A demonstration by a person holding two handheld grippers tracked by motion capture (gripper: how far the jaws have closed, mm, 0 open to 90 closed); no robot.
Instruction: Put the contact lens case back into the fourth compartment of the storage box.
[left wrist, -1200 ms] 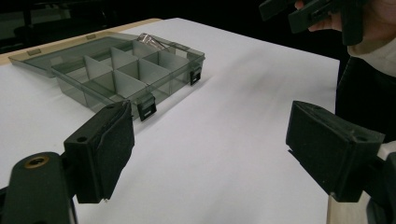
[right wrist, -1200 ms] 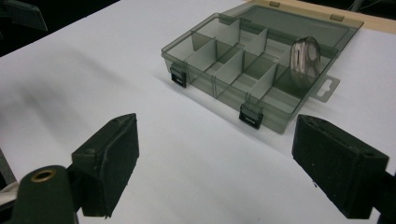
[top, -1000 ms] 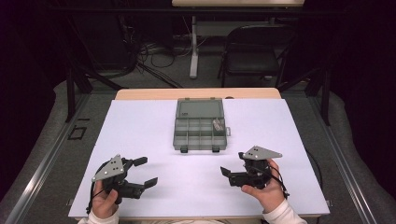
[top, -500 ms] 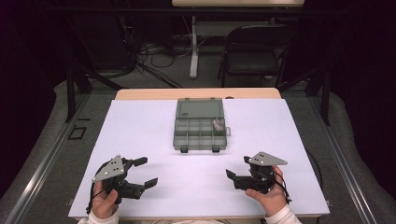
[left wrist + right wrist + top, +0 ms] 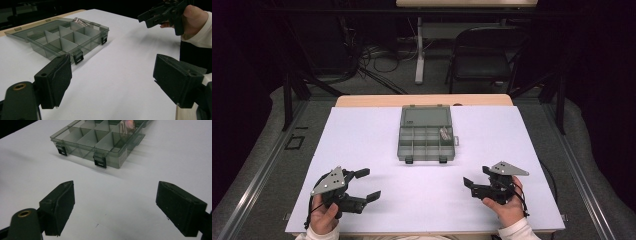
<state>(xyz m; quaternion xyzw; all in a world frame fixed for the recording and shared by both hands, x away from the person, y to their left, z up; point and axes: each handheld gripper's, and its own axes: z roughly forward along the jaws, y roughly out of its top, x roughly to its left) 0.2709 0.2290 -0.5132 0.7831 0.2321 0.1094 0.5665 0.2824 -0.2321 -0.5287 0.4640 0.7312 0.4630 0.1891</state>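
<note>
right gripper (image 5: pixel 474 186): lower and nearer the table's front edge than a second back, jaws spread wide, nothing between them.
left gripper (image 5: pixel 367 184): same spot as before, jaws wide apart, empty.
organizer box (image 5: pixel 427 142): mid-table, lid open and laid flat behind, well apart from both grippers.
box contents (image 5: pixel 445 134): small shiny bits in one right-hand compartment, possibly hardware; too blurred to name.
meaning: hands settled low, no reach toward box under way yet.
</note>
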